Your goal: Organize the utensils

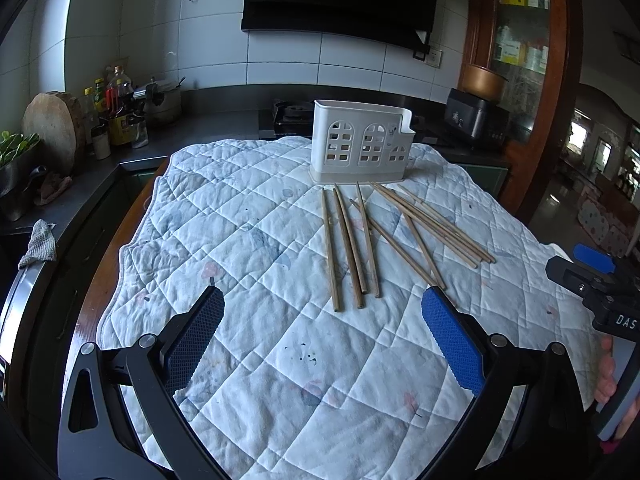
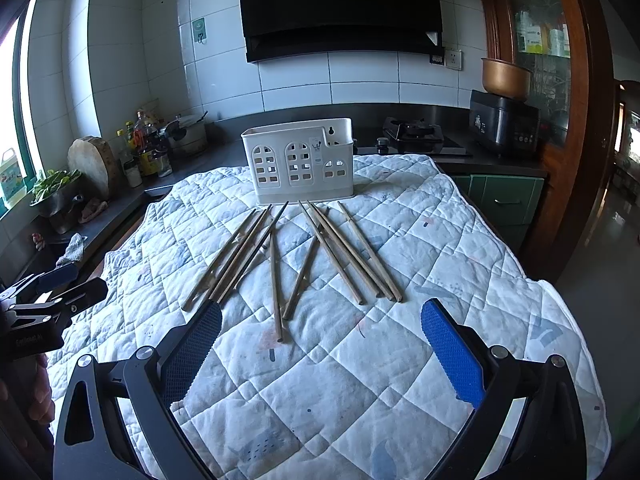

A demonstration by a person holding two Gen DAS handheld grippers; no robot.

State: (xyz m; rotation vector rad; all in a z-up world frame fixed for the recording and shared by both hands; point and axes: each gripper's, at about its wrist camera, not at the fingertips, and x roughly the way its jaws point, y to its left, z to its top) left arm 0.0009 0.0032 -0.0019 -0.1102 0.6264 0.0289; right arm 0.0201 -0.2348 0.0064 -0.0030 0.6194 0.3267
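Several wooden chopsticks (image 1: 370,240) lie loose on a quilted white cloth (image 1: 240,240), fanned out in front of a white plastic utensil holder (image 1: 360,144) with window-shaped cutouts. The holder stands upright at the far edge of the cloth and looks empty. My left gripper (image 1: 322,300) is open and empty, just short of the near ends of the chopsticks. In the right wrist view the chopsticks (image 2: 296,256) and the holder (image 2: 300,160) lie ahead of my right gripper (image 2: 320,312), which is open and empty, its fingers either side of the chopsticks' near ends.
The cloth (image 2: 400,360) covers a table with a dark counter behind it. The counter holds a gas stove (image 2: 416,136), a rice cooker (image 2: 504,120), oil bottles (image 1: 116,112), a wooden block (image 1: 54,128) and a bowl of greens (image 1: 16,160).
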